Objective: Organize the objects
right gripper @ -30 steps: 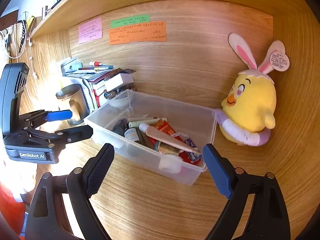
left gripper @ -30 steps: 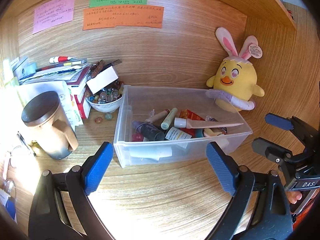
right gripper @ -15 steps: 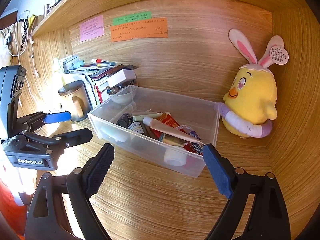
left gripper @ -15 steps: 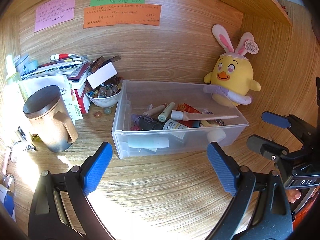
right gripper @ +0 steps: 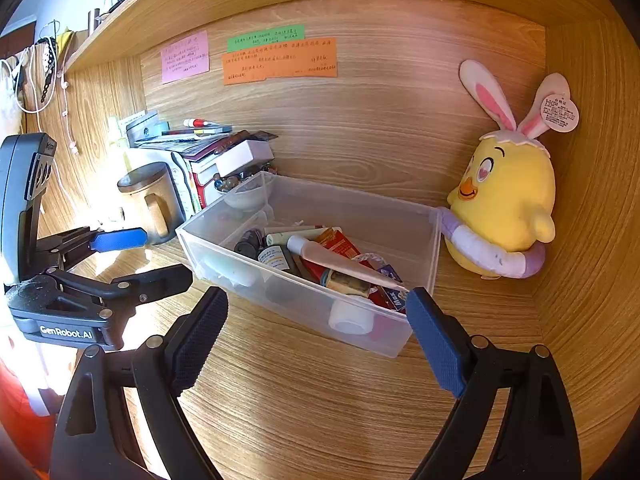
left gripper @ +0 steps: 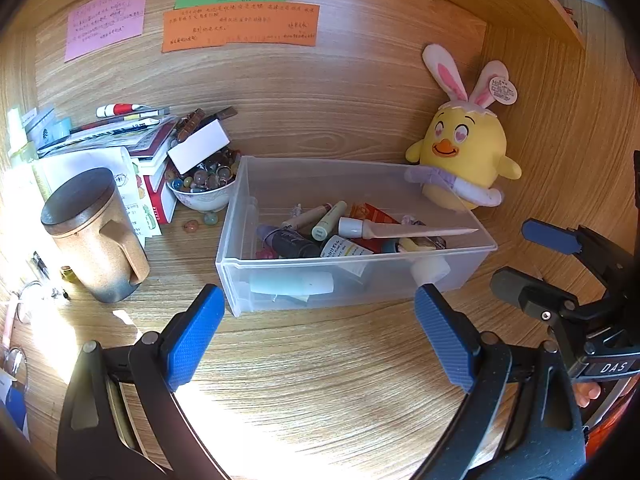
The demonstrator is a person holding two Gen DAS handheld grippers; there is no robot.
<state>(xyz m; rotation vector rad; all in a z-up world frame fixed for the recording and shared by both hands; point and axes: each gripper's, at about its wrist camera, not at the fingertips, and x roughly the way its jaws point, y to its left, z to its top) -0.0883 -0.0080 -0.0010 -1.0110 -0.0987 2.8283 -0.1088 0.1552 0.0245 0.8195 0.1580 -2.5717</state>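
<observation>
A clear plastic bin point(left gripper: 280, 300) point(right gripper: 304, 304) stands on the wooden desk. It holds several tubes, small bottles and a red packet. My left gripper point(left gripper: 318, 300) is open just before the bin's front wall, with nothing between its blue pads. The right wrist view shows it at the left point(right gripper: 160, 256), off the bin's left corner. My right gripper point(right gripper: 316, 300) is open too and empty, facing the bin's near right corner. In the left wrist view it appears at the far right point(left gripper: 520, 260). A yellow chick plush with rabbit ears point(left gripper: 464, 160) point(right gripper: 508, 200) leans against the bin's far right corner.
Left of the bin stand a brown lidded mug point(left gripper: 92, 236), a bowl of marbles point(left gripper: 204, 188) with loose marbles beside it, and a stack of books and pens point(left gripper: 120, 132). Sticky notes point(left gripper: 240, 28) hang on the back panel. A wooden side wall point(right gripper: 592, 200) closes the right.
The left wrist view has drawn back a little from the bin, so the bin looks slightly smaller. Both grippers stay open and the bin and plush have not moved.
</observation>
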